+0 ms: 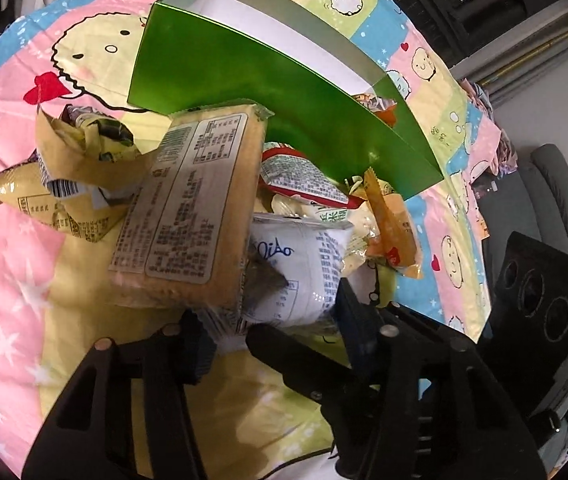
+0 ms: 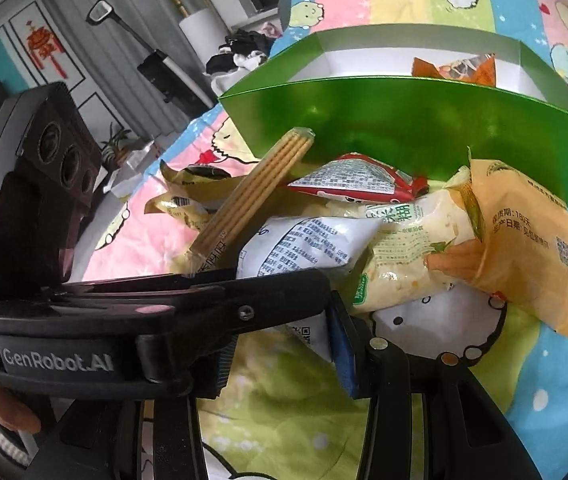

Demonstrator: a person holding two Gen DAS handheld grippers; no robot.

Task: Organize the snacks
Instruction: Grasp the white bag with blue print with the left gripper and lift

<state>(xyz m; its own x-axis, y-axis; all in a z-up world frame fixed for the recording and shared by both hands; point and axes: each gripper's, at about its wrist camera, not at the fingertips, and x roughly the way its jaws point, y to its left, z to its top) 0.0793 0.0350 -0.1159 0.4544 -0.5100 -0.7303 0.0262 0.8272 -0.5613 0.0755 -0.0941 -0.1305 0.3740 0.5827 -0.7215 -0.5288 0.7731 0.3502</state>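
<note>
Black fingers (image 1: pixel 194 344) of the left tool (image 1: pixel 270 304) are framing the near end of a snack pile on a bed (image 1: pixel 24 240) spread with a cartoon-print sheet. The tool appears to be clamping the crimped end of a tan biscuit pack (image 1: pixel 192 208), with a white packet (image 1: pixel 307 268) pressing against its other finger. The right tool (image 2: pixel 284 340) is reaching in just beside it, its fingers standing either side of that white packet's tail. Whether they are gripping it cannot be told, since the left tool is crossing in front. "GenRobot.AI" is showing in white on the left tool's body.

Sorting is looking barely begun. Still lying loose behind the tools are a pale yellow pack (image 2: pixel 403 256) lettered in green, apparently 玉米糊, an orange packet (image 2: pixel 531 248) with "180天" on its back, a red-edged sachet (image 2: pixel 355 184) and crumpled gold wrappers (image 1: pixel 64 160) far left. Blue script on the white packet is too warped to read, and the biscuit pack's label is showing only a barcode and fine print.

Farther back, an open green box (image 1: pixel 244 80) is standing against the pile, holding just one orange-patterned packet (image 2: pixel 455 68) at its right end.
</note>
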